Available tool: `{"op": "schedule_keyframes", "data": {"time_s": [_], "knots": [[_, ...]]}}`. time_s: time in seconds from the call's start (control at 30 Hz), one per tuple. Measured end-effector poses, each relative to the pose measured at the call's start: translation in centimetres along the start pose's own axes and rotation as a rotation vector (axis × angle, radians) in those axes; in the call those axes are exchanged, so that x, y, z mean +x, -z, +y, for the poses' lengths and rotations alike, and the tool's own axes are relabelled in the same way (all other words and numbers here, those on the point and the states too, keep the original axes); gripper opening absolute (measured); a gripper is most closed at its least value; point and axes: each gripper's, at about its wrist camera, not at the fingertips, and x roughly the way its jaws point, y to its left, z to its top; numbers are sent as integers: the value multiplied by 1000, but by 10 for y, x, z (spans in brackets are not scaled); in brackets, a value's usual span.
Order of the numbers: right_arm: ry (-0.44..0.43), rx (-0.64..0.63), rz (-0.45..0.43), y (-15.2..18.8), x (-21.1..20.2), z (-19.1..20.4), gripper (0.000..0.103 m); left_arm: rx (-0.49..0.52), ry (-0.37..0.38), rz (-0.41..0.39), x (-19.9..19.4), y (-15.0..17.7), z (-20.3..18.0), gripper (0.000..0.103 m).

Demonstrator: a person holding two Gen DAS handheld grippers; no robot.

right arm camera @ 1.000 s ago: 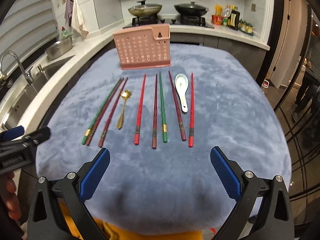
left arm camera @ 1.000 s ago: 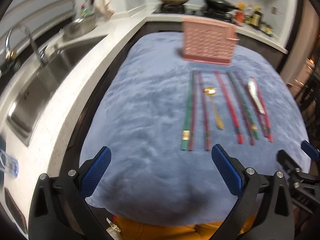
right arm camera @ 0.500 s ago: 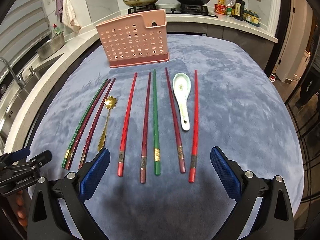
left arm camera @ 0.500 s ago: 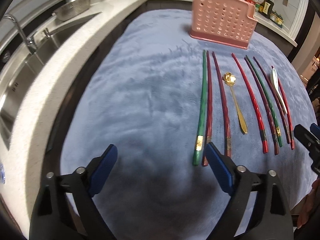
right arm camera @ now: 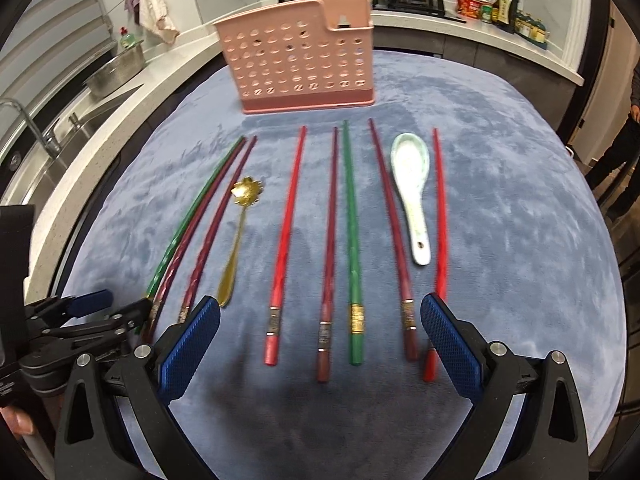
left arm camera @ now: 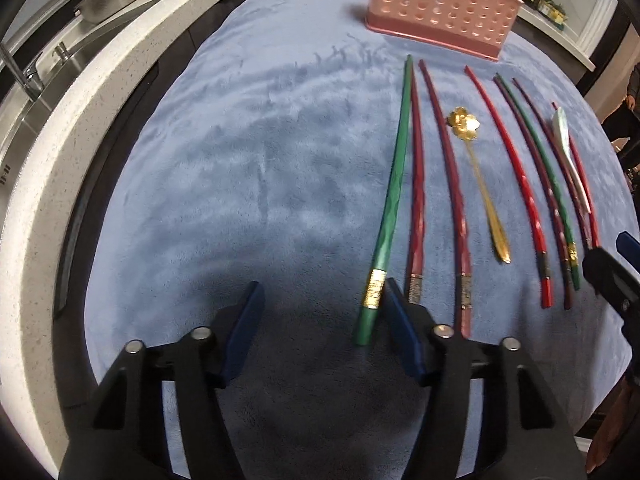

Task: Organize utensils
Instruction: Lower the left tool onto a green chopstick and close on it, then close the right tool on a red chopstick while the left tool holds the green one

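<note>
Utensils: eight chopsticks (right arm camera: 352, 240), two spoons (right arm camera: 412, 196); left gripper (left arm camera: 320, 320) fingers closing empty, right gripper (right arm camera: 320, 344) wide open.

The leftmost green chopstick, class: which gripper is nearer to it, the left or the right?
Left. The left gripper has one finger beside the leftmost green chopstick; the right gripper hovers farther right, over the middle chopsticks.

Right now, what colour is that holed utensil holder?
Pink. The utensil holder shows best in the right wrist view.
</note>
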Motion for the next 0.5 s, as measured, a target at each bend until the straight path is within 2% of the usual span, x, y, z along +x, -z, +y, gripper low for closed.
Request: {"op": "schedule_keyframes", "data": {"time_s": [0.1, 0.17, 0.23, 0.37, 0.5], "knots": [[-2, -19, 5, 0, 2, 5, 96, -16, 1, 2, 0, -1, 4, 43], [-9, -17, 11, 0, 4, 5, 96, -18, -4, -2, 0, -2, 4, 33], [-17, -11, 20, 0, 7, 4, 96, -21, -7, -8, -1, -2, 6, 17], [-52, -7, 48, 3, 11, 5, 92, -31, 2, -8, -6, -3, 12, 7], [-46, -18, 39, 5, 7, 7, 92, -55, -15, -11, -12, -4, 21, 7]]}}
